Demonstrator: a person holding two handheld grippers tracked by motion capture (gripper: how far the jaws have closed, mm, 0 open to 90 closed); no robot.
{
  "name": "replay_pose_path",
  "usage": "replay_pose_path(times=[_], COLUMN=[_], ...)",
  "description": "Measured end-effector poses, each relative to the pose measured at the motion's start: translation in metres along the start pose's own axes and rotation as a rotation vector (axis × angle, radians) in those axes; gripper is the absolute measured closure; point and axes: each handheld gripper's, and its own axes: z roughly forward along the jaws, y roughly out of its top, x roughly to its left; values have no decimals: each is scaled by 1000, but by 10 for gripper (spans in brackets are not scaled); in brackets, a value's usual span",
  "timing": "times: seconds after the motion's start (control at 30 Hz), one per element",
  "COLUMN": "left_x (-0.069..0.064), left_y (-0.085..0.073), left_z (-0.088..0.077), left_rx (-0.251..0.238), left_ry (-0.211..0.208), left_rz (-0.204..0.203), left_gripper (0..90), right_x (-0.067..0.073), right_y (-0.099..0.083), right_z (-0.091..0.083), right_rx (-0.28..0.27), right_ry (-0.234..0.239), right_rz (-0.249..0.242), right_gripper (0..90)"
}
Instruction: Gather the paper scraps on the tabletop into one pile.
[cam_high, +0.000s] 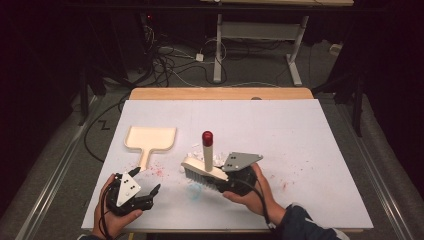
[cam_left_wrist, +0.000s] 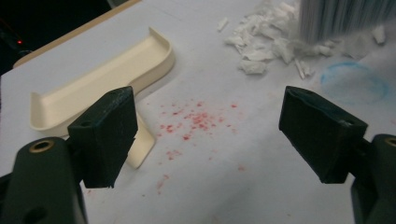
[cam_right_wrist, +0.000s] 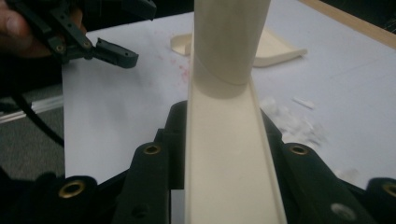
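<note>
Left gripper (cam_high: 150, 194): nearest the person, low over the table's near left; its jaws stand wide apart with nothing between them, aimed at the dustpan's handle.
Right gripper (cam_high: 227, 181): clamped hard on the brush (cam_high: 202, 172), jaws pressing the two long sides of its cream back, as the right gripper view shows.
Brush, place: near the middle of the white table (cam_high: 310, 150), bristles down and touching the surface beside a faint blue ring (cam_left_wrist: 355, 84).
Brush, axis: the long back lies roughly level, running from the right gripper toward the table's left and slightly away; the round handle with its red cap (cam_high: 207, 137) stands upright from the back.
Brush, handling: I judge it light and stiff in the plastic, soft in the bristles; the smooth back could slip, so the grip across the narrow width looks sound.
Paper scraps (cam_left_wrist: 266, 42): a white, featherweight pile just beyond the bristles, likely to scatter under a fast stroke.
Red specks (cam_left_wrist: 196, 121): fine dust between the scraps and the dustpan.
Dustpan (cam_high: 150, 139): farther left, flat on the table, handle toward the left gripper, and its long edge running across the table; rigid, light, best taken by the handle.
</note>
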Motion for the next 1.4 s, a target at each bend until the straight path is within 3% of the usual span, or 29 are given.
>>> replay_pose_path(times=[0.1,0.23,0.43,0.73,0.83,1.0,1.2,1.33,1.4], left_x=[5,10,4,-4,-6,-9,-10,-9,-9], left_y=[-2,-6,-5,-2,0,1,0,0,0], left_z=[-5,-6,-2,2,5,8,9,10,11], left_rx=[-26,-34,-8,10,17,30,34,44,43], left_ry=[27,19,-3,-20,-29,-41,-45,-52,-56], left_rz=[-33,-74,-34,-3,9,26,31,36,38], left_gripper=[188,189,188,188,188,188,188,188,187], right_x=[14,28,24,-9,-16,-23,-29,-48,-61], right_y=[4,5,7,-5,-8,-5,16,31,36], right_z=[24,65,77,52,42,22,-3,-14,-15], right_rx=[1,28,41,64,76,39,-16,-19,-26], right_ry=[10,-25,-95,-207,-238,-208,-163,-147,-179], right_rz=[24,43,65,158,149,161,142,124,78], right_gripper=[679,679,679,678,679,679,678,677,678])
